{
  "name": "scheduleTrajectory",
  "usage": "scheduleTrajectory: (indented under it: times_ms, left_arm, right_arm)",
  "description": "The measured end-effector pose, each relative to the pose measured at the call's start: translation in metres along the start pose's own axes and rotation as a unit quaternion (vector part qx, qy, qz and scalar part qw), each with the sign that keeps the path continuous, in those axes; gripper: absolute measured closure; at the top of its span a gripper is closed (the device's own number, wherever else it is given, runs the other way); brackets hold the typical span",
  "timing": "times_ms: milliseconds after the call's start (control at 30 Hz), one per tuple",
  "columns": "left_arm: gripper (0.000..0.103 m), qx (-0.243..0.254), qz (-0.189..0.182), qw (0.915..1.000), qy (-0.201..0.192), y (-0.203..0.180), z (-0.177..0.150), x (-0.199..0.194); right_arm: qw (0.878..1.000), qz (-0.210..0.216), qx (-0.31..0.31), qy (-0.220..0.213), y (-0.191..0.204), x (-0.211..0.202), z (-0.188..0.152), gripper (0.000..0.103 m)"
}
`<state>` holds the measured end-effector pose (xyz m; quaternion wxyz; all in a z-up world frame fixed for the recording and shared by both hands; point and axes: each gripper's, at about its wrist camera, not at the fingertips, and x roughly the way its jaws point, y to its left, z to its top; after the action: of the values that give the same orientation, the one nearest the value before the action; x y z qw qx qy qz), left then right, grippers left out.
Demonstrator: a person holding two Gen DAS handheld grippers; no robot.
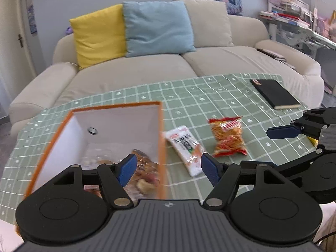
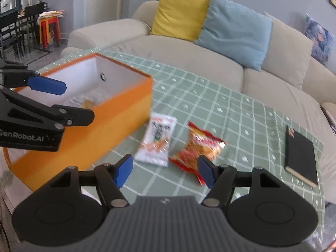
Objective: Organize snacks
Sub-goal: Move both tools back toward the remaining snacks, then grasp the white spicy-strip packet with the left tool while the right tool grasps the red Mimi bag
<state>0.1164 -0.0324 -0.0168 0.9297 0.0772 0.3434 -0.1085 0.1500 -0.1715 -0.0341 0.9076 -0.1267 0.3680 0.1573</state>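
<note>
A flat white crinkly plastic snack packet (image 2: 157,140) is lying lengthways beside the tall orange cardboard box (image 2: 117,113) on the green checked desk (image 2: 231,113), touching a shiny red chip bag (image 2: 197,147). Both the left tongs (image 1: 167,169) and the right tongs (image 2: 166,171) are hanging open and empty.

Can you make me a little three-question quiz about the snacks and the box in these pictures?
1. True or false: the white snack packet is already inside the orange box.
2. Which lies nearest the black notebook? A) the orange box B) the red snack bag C) the white snack packet
3. Fill in: the jaws of the right gripper are ____.

Key:
1. False. It lies on the green checked tablecloth, beside the box.
2. B.
3. Open, with nothing held.
</note>
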Motion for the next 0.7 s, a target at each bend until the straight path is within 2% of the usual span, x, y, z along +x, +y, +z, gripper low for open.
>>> scheduleTrajectory:
  times_ms: [133, 367, 500, 700]
  left_arm:
    - [0.021, 0.004, -0.012, 0.9999, 0.011, -0.014, -0.004, 0.008]
    - [0.021, -0.006, -0.032, 0.9993, 0.020, -0.032, -0.008, 0.023]
    - [0.023, -0.013, -0.026, 0.9990, 0.033, -0.037, 0.000, 0.039]
    - [0.025, -0.050, -0.011, 0.9980, 0.037, -0.045, 0.007, 0.066]
  right_arm:
    - [1.000, -0.010, 0.023, 0.017, -0.018, 0.003, -0.017, 0.036]
    - [0.993, -0.018, 0.110, 0.045, -0.053, 0.021, -0.033, 0.036]
    - [0.987, -0.017, 0.150, 0.047, -0.073, 0.030, -0.031, 0.035]
    - [0.972, 0.006, 0.232, 0.042, -0.099, 0.051, -0.025, 0.032]
